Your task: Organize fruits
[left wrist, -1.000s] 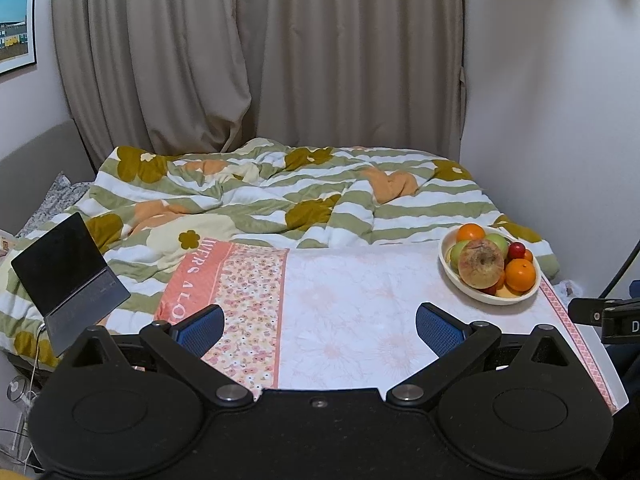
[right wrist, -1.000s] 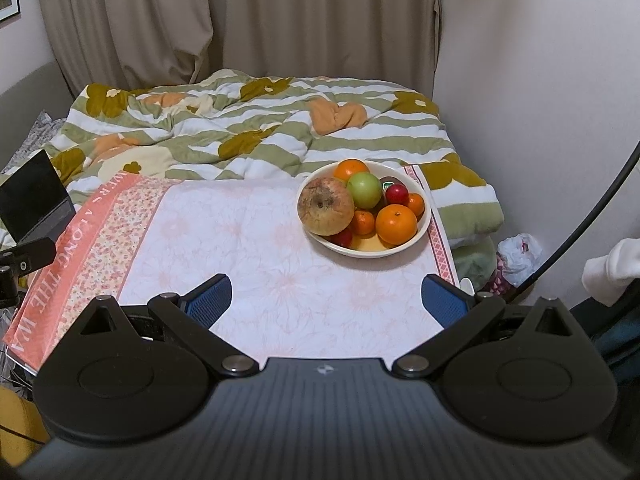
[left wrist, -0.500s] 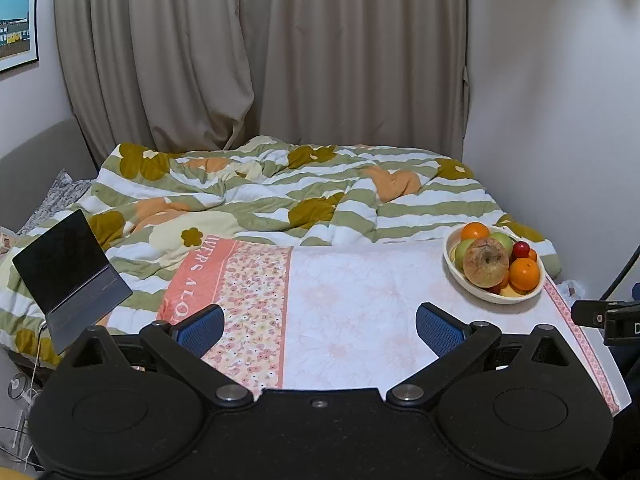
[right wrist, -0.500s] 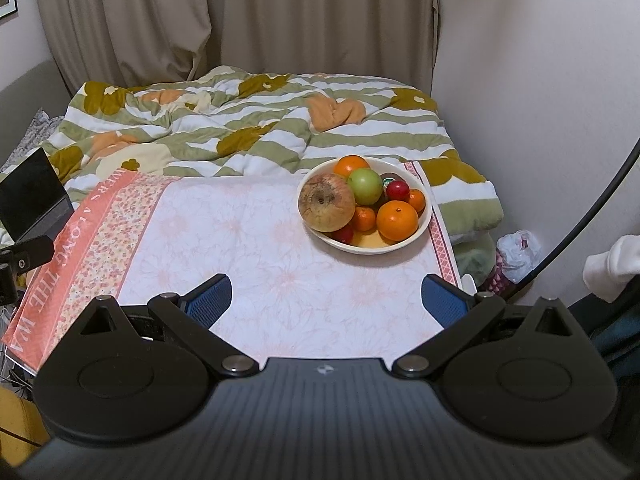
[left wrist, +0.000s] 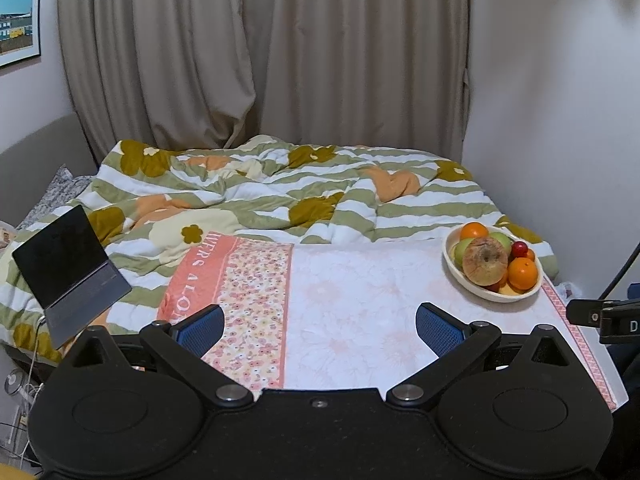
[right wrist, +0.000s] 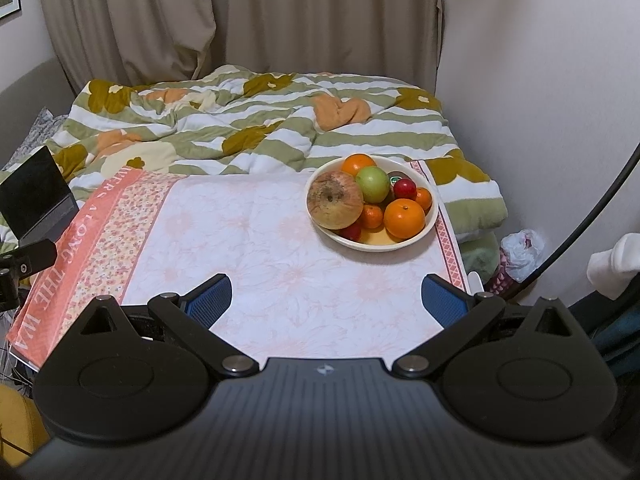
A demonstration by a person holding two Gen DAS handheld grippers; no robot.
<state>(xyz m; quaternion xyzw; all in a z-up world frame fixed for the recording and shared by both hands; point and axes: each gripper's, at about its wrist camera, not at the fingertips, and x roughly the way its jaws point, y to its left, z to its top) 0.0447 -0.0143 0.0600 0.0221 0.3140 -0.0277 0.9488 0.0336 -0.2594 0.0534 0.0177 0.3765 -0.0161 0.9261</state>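
A cream bowl [right wrist: 434,216] of fruit stands at the far right of a table covered with a floral cloth [right wrist: 260,248]. It holds a large brownish apple [right wrist: 335,205], a green apple [right wrist: 373,184], oranges [right wrist: 404,218] and small red fruits [right wrist: 405,189]. The bowl also shows in the left wrist view [left wrist: 472,286]. My right gripper [right wrist: 326,300] is open and empty above the table's near edge, short of the bowl. My left gripper [left wrist: 318,326] is open and empty, well left of the bowl.
A bed with a striped flowered quilt [left wrist: 280,200] lies behind the table. An open laptop [left wrist: 70,272] sits at the left. Curtains [left wrist: 260,60] hang behind; a wall stands at the right. A plastic bag [right wrist: 520,248] lies on the floor at right.
Both views have shifted slightly; the bowl sits a little further right in the left wrist view and a little higher in the right wrist view. Both grippers stay open.
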